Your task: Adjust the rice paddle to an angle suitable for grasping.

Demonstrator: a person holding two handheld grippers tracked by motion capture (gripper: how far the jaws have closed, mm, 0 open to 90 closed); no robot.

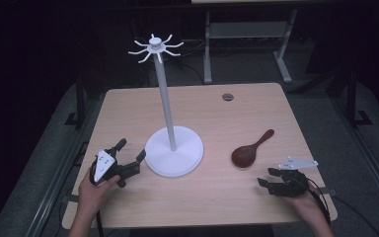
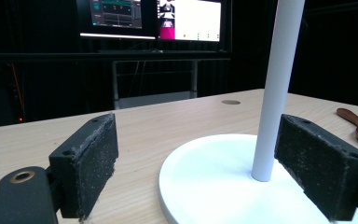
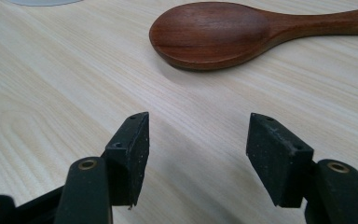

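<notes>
You have one wooden spoon (image 1: 250, 150) right of centre, one white stand (image 1: 173, 148) mid-frame; left gripper (image 1: 131, 155) and right gripper (image 1: 268, 177) both spread, empty.

My table in a dark room

I work at a pale wood table (image 1: 128, 106) with a round grommet (image 1: 228, 97); behind it a grey metal bench frame (image 1: 249, 34) stands on grey carpet (image 1: 325, 113), and two lit monitors (image 2: 151, 16) glow in the blackness.
</notes>
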